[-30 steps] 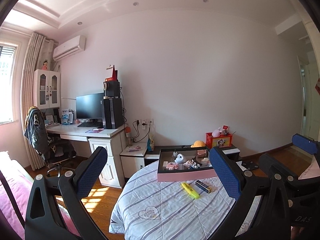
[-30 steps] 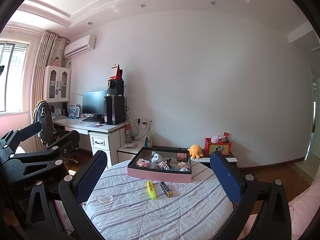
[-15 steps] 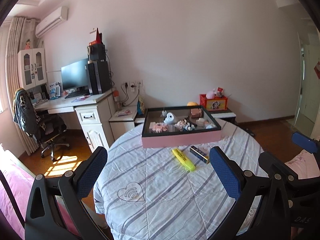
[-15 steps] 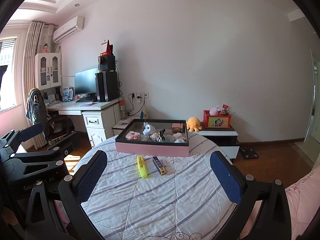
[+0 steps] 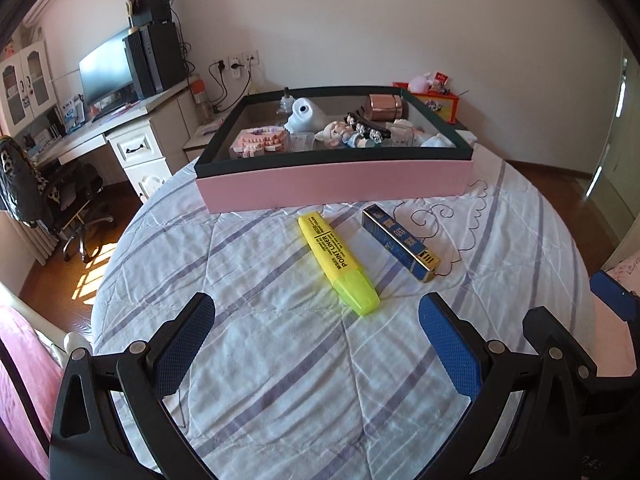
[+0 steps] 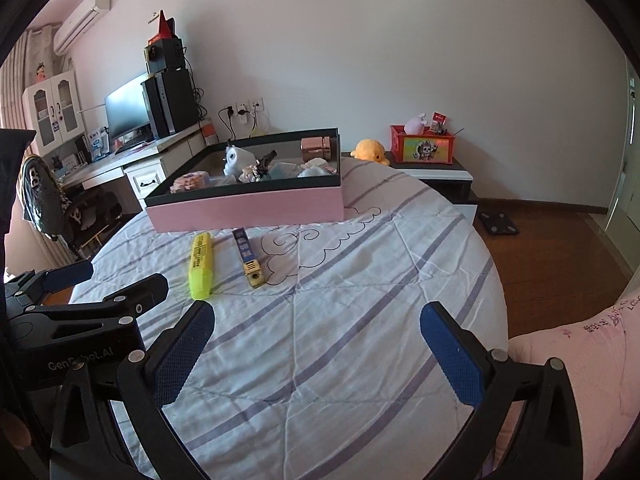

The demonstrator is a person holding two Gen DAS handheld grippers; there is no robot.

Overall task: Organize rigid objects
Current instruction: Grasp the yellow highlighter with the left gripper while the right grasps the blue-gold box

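Note:
A yellow highlighter [image 5: 338, 262] and a blue and gold box [image 5: 400, 242] lie side by side on the round striped table [image 5: 280, 380], just in front of a pink tray [image 5: 336, 186] that holds several small items. My left gripper [image 5: 316, 340] is open and empty, above the table just short of the highlighter. My right gripper [image 6: 316, 352] is open and empty, above the table's near middle. The highlighter [image 6: 201, 264], the box [image 6: 249, 256] and the tray [image 6: 244, 208] lie ahead of it to the left. The left gripper [image 6: 92, 292] shows at its left.
A white desk [image 6: 132, 164] with a monitor and a chair [image 6: 44, 200] stands at the back left. A low cabinet [image 6: 436, 172] with a red box and a yellow plush stands behind the table. Pink bedding [image 6: 580, 360] lies at the right.
Both grippers have tilted down and moved forward toward the table. The tray, highlighter and blue box now look much larger and closer. Both grippers stay open.

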